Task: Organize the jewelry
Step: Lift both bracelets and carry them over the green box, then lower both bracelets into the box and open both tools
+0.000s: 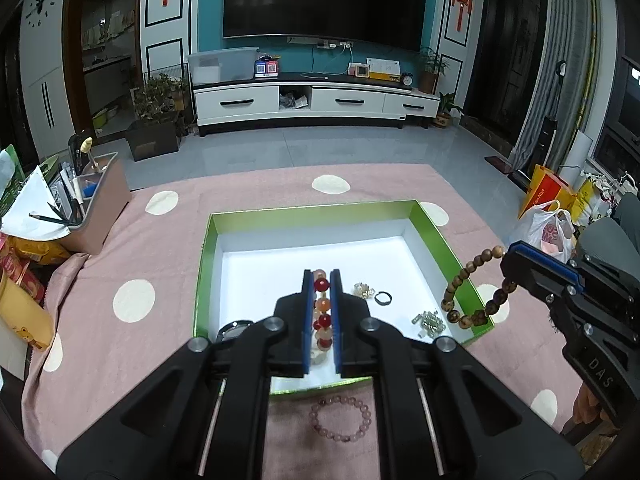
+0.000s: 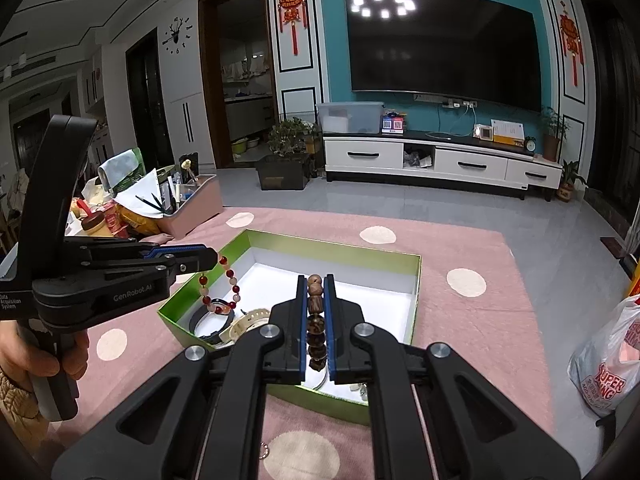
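The shallow green-walled cardboard box with a white floor (image 1: pixel 448 240) lies on the pink cloth with cream dots (image 1: pixel 132 248) that covers the worktop. The left tongs (image 1: pixel 321 280) are pressed together on a bracelet of red, orange and pale round beads (image 1: pixel 322 306), which hangs over the box's white floor. The right tongs (image 2: pixel 316 280) pinch a bracelet of brown wooden beads (image 2: pixel 315 320); seen from the left wrist, its loop dangles over the box's right wall. Inside the box lie a small dark ring (image 1: pixel 383 298), a little gold-coloured piece (image 1: pixel 363 289) just beside it, and a pale green beaded piece (image 1: pixel 430 322) nearer the right wall; the right wrist view also shows a dark band (image 2: pixel 210 322) and a cream watch strap (image 2: pixel 250 320) in the box's near left corner. Outside the box, just in front of its near wall, a bracelet of pale pink translucent beads (image 1: pixel 341 419) rests on the cloth. A hand (image 2: pixel 44 354) grips the left tool's handle.
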Motion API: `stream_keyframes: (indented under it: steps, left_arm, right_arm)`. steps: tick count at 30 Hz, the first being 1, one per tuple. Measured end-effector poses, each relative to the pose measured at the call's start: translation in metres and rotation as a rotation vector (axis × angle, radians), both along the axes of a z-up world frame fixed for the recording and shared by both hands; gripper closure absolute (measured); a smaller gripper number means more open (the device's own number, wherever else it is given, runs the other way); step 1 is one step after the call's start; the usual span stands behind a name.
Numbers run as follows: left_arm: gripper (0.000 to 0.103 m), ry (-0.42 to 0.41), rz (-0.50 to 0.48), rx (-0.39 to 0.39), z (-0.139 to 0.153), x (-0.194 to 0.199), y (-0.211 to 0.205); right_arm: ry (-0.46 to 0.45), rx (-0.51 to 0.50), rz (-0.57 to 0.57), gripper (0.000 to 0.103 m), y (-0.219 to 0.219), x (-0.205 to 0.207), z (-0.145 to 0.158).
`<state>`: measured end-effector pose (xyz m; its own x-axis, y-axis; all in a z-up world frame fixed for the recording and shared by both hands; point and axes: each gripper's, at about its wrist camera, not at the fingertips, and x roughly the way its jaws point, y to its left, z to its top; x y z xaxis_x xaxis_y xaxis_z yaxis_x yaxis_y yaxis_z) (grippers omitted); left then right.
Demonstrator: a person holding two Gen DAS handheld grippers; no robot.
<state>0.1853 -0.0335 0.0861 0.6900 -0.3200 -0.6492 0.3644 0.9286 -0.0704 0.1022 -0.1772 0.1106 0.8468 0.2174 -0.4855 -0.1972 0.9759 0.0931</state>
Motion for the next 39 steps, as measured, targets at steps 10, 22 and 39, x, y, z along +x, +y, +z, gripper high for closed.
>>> stream_keyframes:
  steps: [10, 22, 39]
  left_arm:
    - [0.096, 0.024, 0.003, 0.011, -0.01, 0.029, -0.01]
    - [0.096, 0.097, 0.026, 0.032, -0.038, 0.067, -0.016]
    - [0.096, 0.178, 0.055, 0.101, -0.076, 0.097, -0.023]
  right_arm:
    - [0.036, 0.016, 0.0, 0.096, -0.004, 0.025, -0.01]
    - [0.1, 0.006, 0.007, 0.096, -0.002, 0.056, -0.027]
    - [0.221, -0.016, 0.0, 0.096, 0.003, 0.087, -0.059]
